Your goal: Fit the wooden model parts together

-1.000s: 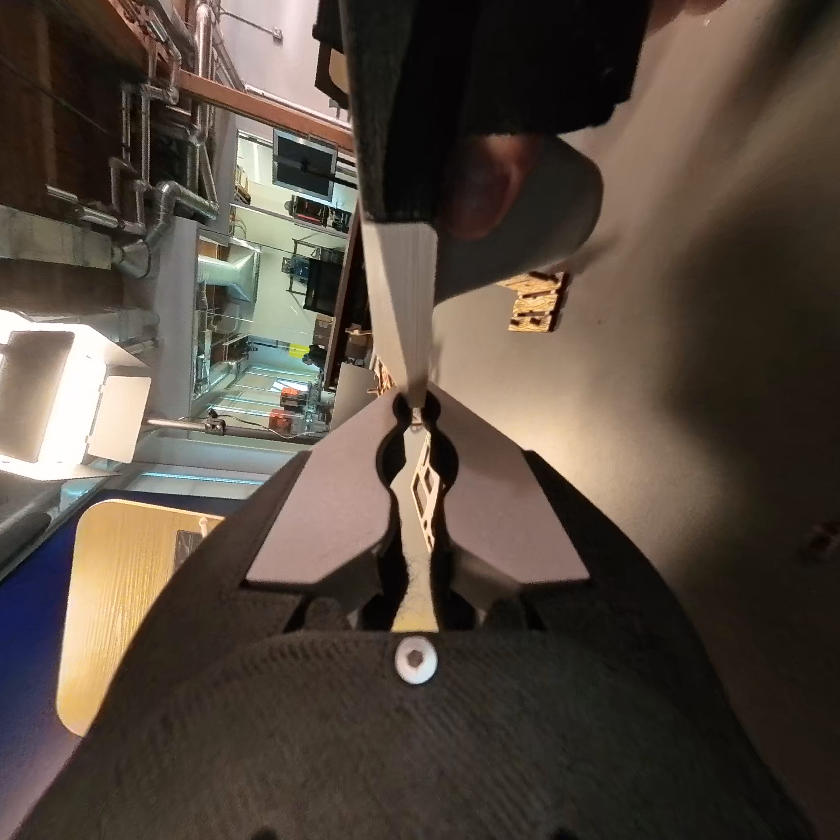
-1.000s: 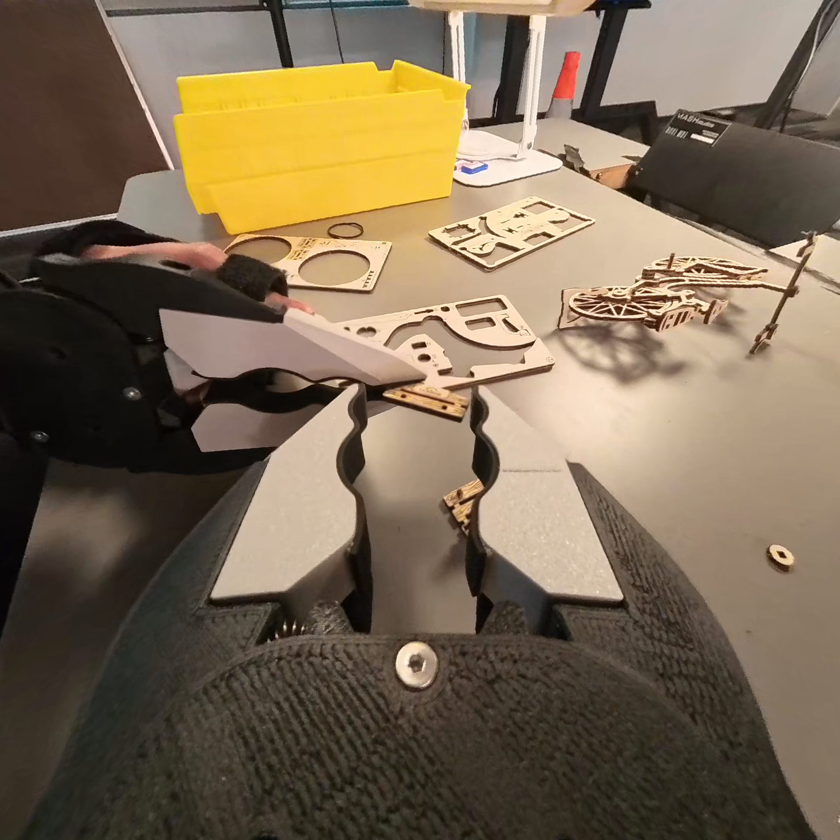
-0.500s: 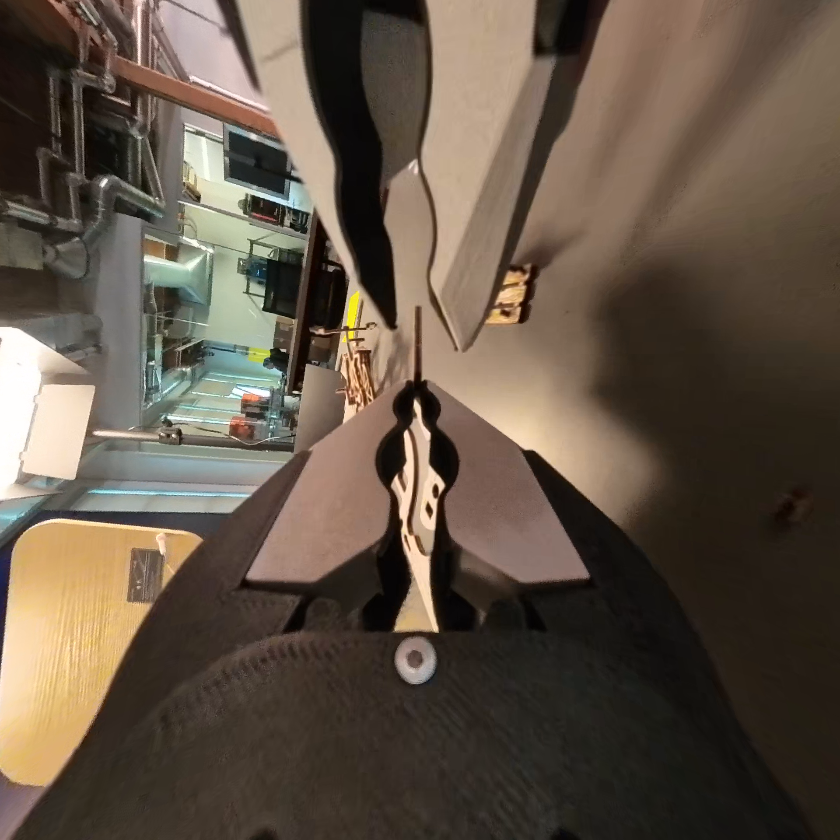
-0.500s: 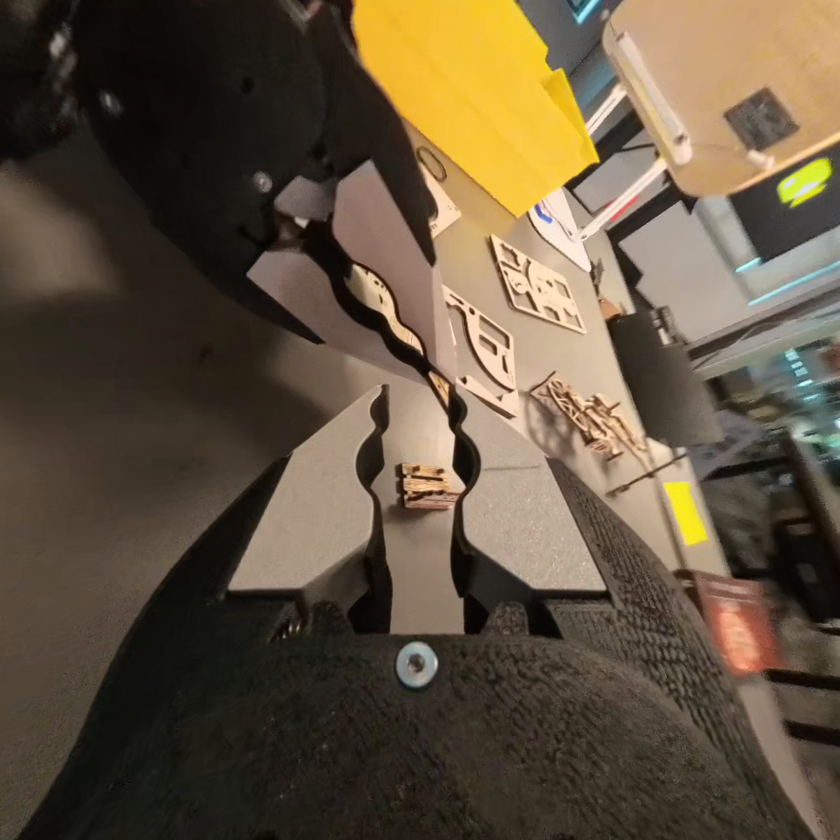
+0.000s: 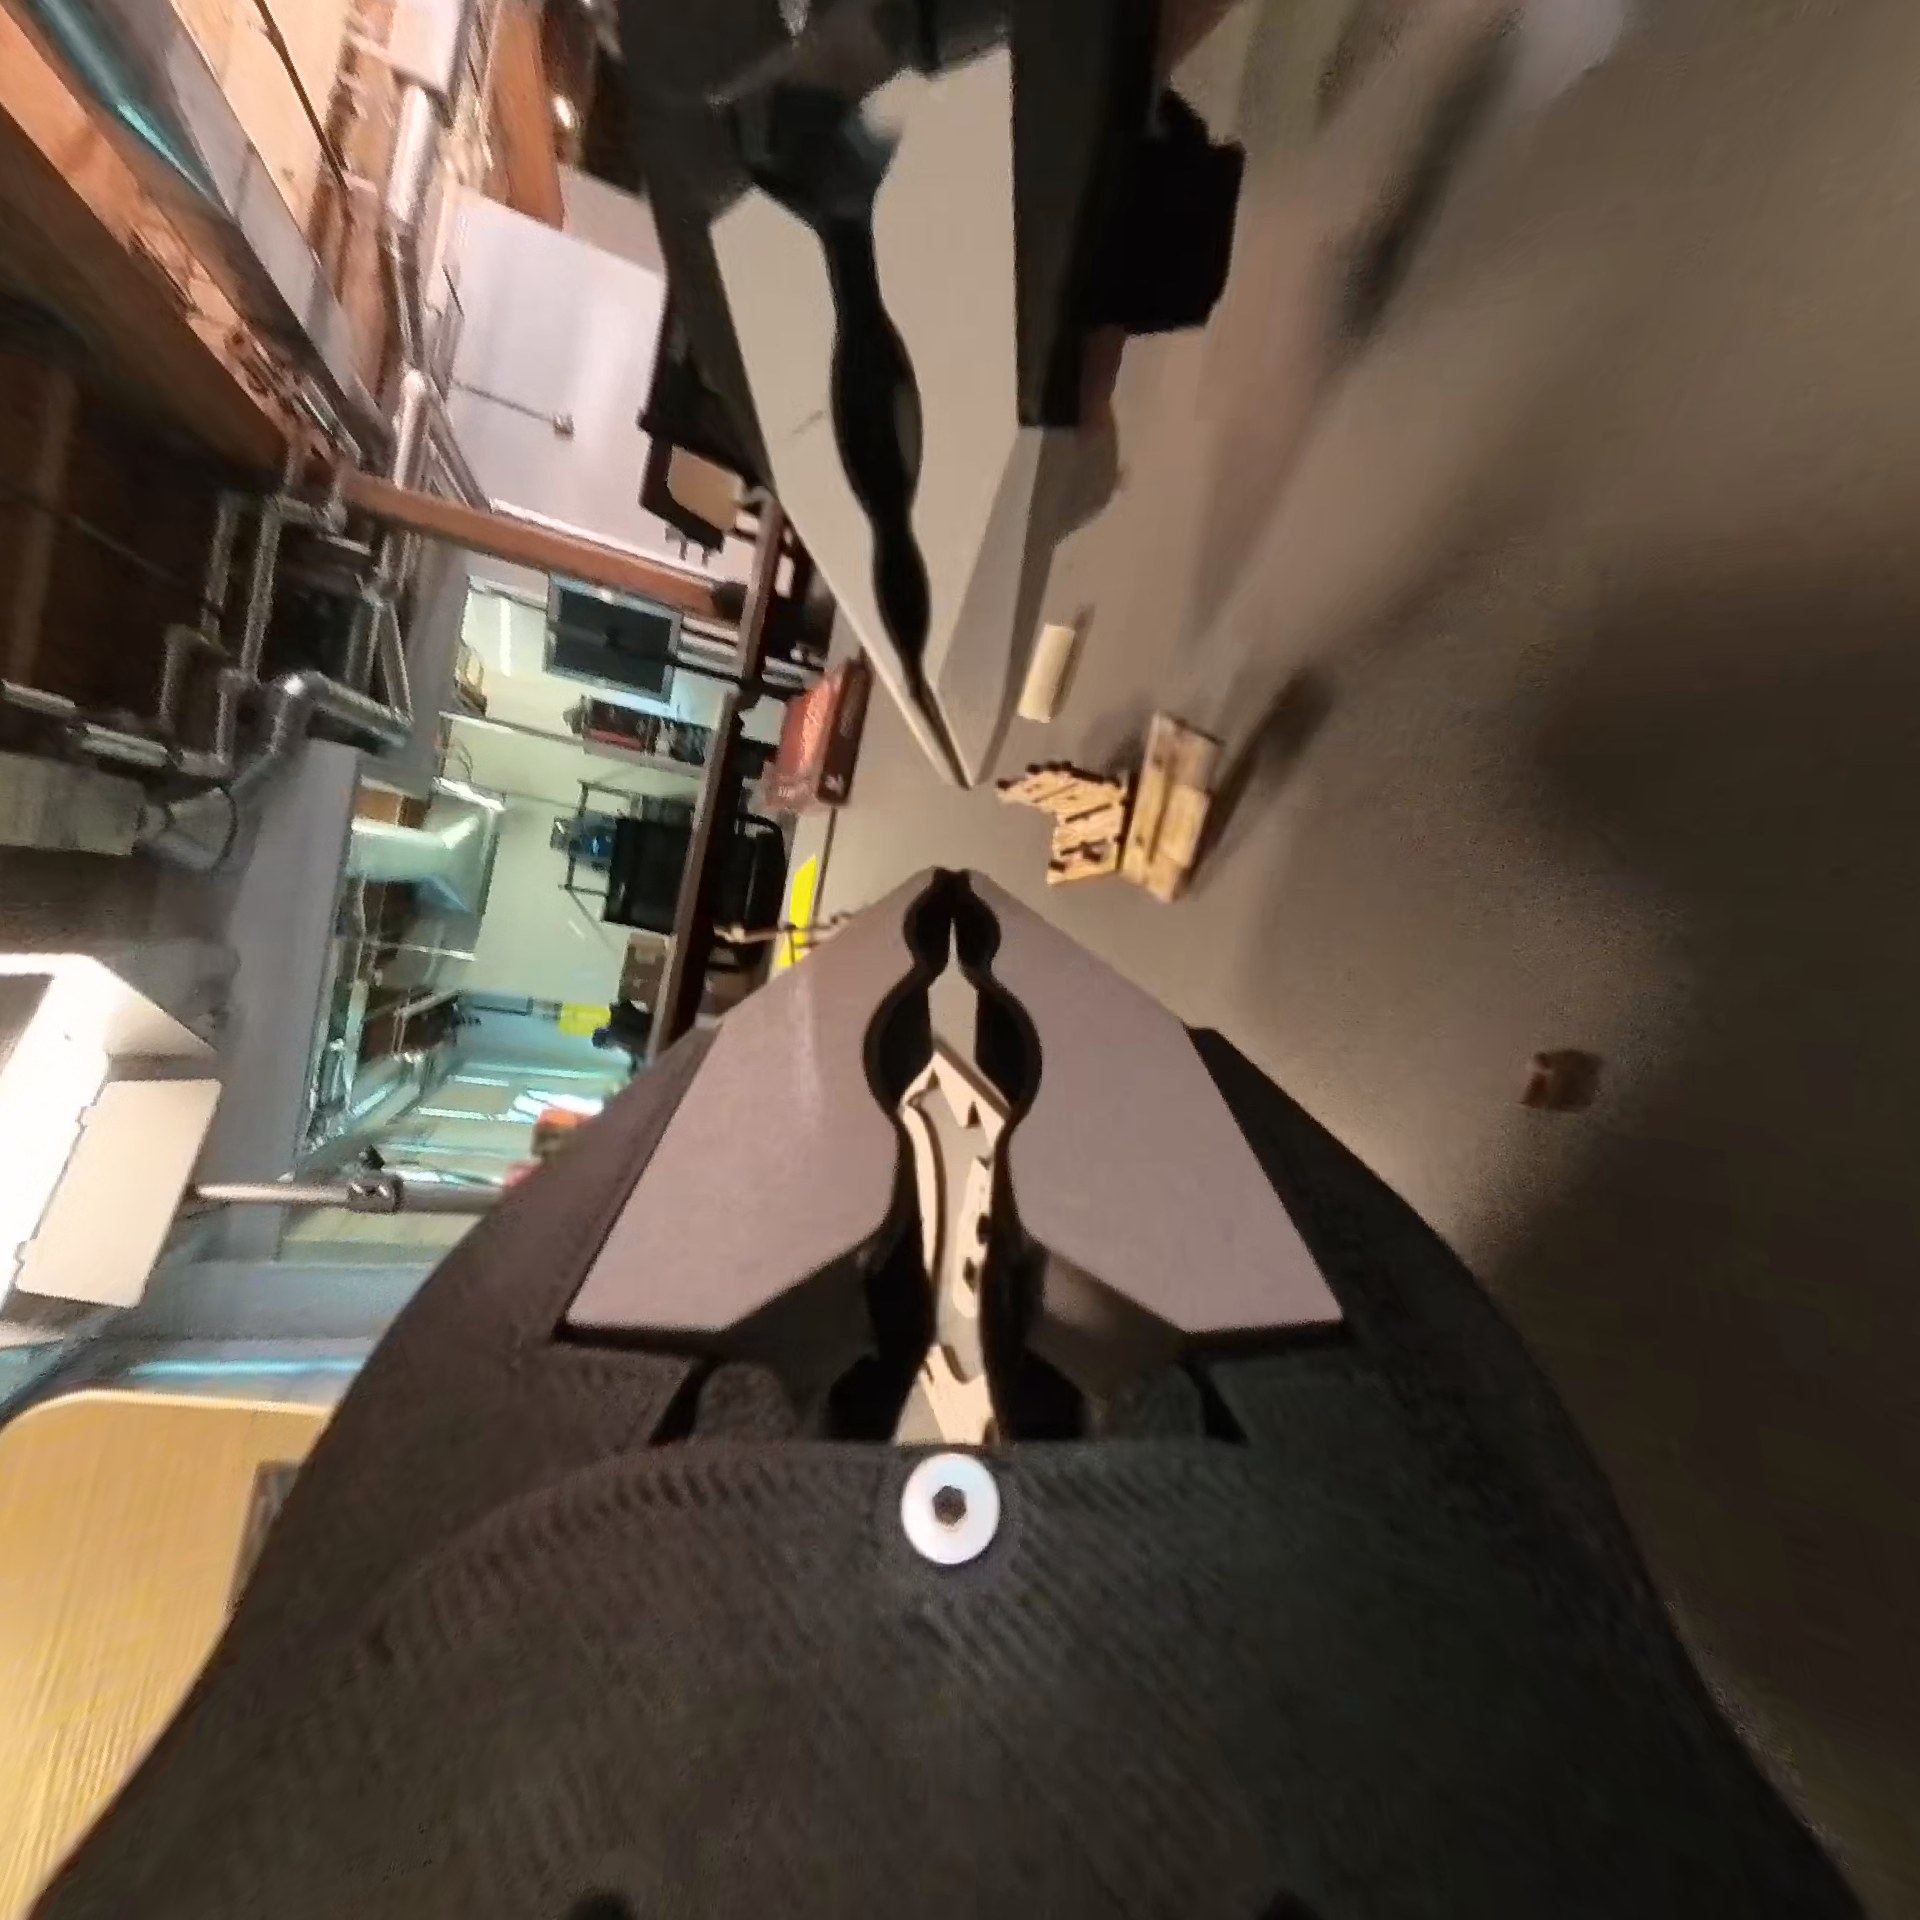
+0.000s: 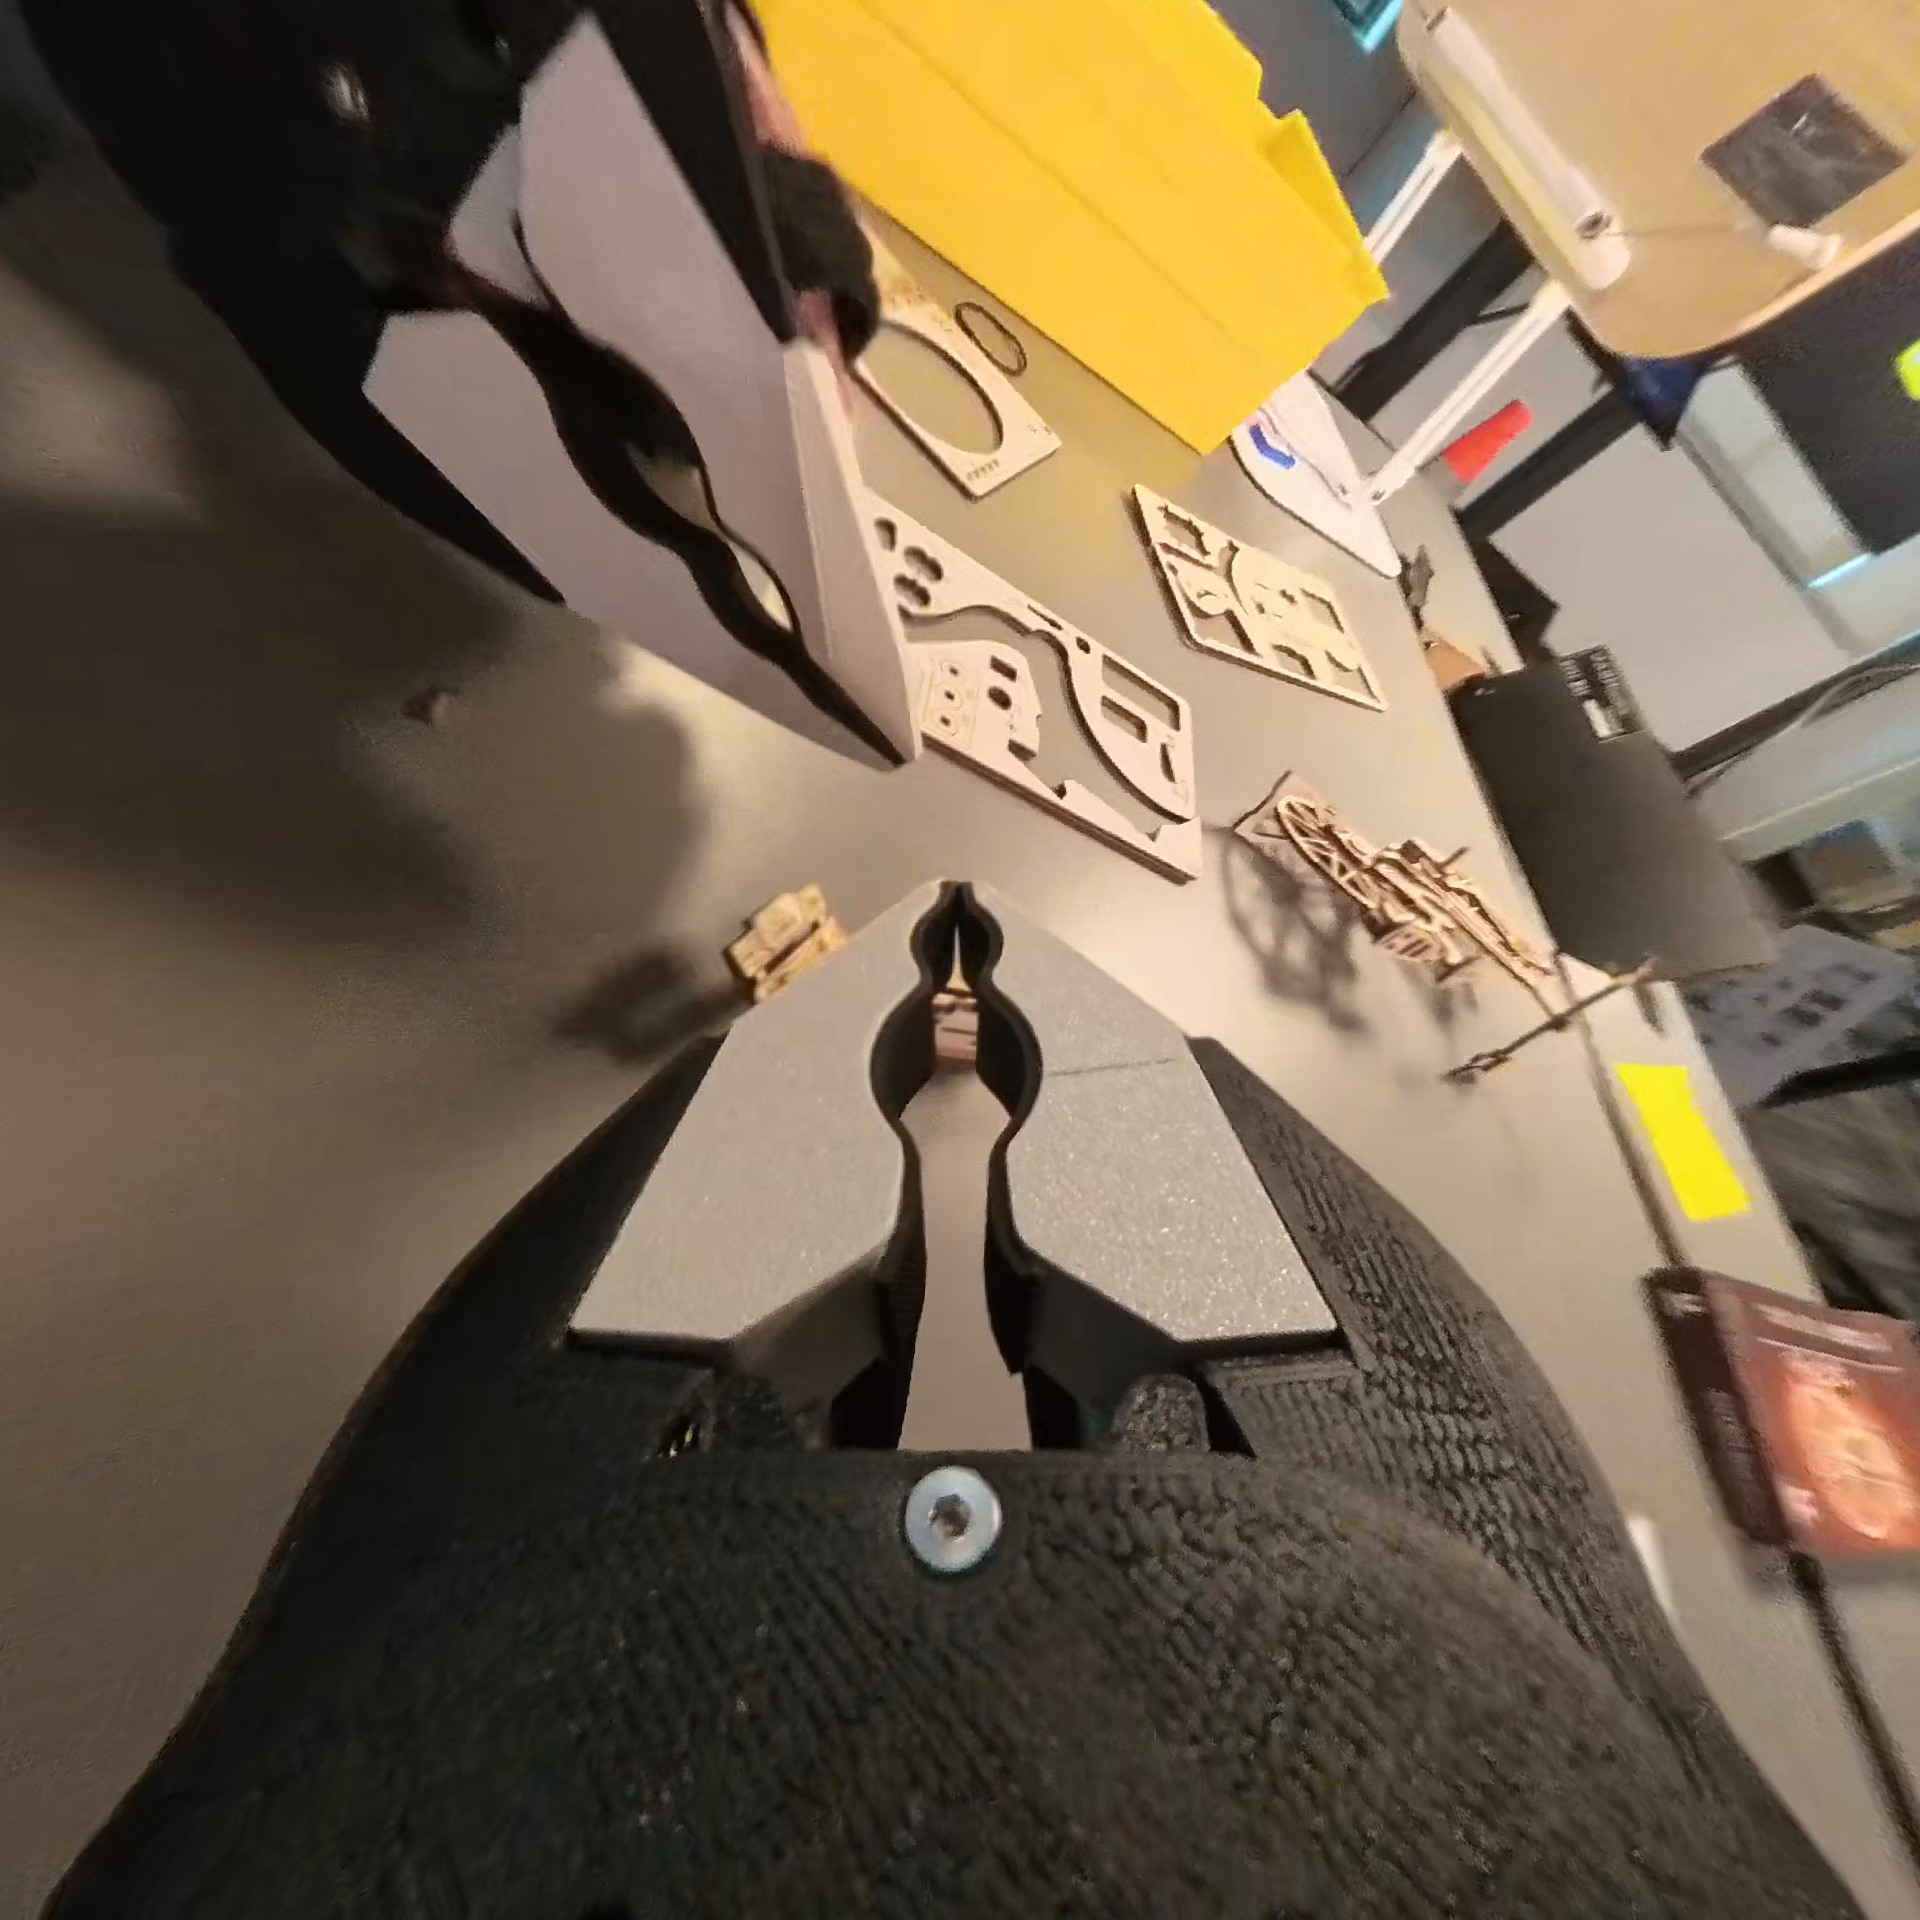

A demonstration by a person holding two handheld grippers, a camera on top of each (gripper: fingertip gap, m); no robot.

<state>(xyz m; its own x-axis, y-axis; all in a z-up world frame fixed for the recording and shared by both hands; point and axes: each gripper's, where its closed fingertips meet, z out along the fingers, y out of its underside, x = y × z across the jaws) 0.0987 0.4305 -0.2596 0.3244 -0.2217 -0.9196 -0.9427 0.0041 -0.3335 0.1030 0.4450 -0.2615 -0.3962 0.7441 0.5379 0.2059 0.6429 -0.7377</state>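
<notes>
Cut sheets [image 6: 1049,717] lie before the bin [image 6: 1049,197], seemingly apart.

yellow bin [image 6: 1091,197] cut off by top edge, red booklet [image 6: 1808,1423] blurred

yellow bin [image 6: 1081,197], red cone [image 6: 1491,454], yellow tape strip [image 6: 1680,1138]

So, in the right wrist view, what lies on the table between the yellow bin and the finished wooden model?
Two flat wooden sheets with cut-out holes lie between the yellow bin and the wooden model.
</notes>
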